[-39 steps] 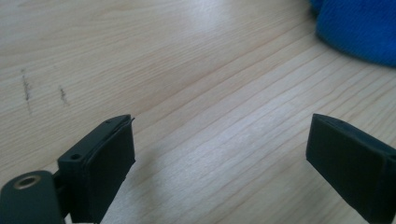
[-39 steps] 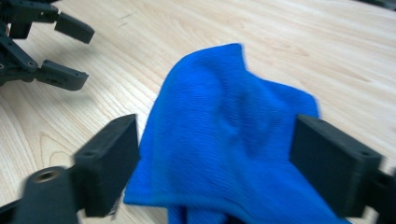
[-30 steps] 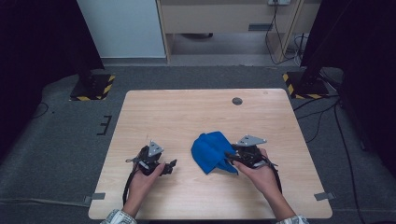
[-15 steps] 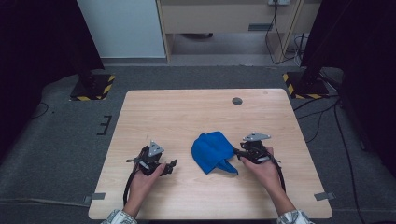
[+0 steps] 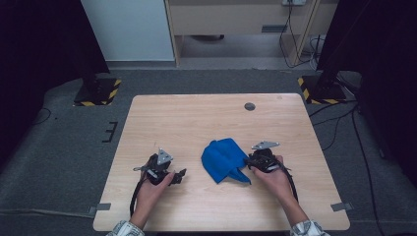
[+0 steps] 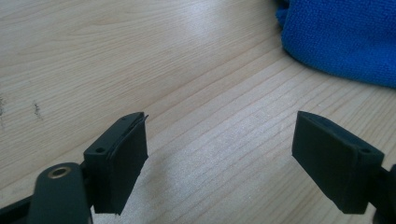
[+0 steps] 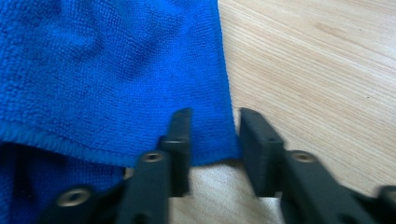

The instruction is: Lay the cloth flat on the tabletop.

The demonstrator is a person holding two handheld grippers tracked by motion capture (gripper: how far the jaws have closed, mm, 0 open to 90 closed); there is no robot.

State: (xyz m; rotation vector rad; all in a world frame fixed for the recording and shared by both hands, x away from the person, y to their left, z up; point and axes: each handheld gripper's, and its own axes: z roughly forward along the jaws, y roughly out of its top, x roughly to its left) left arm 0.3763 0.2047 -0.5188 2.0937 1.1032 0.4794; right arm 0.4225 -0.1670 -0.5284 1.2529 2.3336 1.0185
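Compared to a second ago, the right claw (image 5: pixel 252 162) has slid lower toward the near edge of the counter (image 5: pixel 196 118) and its jaws have just been closing, with the corner of the blue cloth (image 5: pixel 223 160) between them; looks like the pads aren't quite pressing it yet, hard to say. The left claw (image 5: pixel 173 175) hasn't budged, jaws wide over bare wood, cloth at its 1 o'clock. The cloth is a crumpled, fuzzy microfiber with a stitched hem, right of center. No readable writing anywhere.
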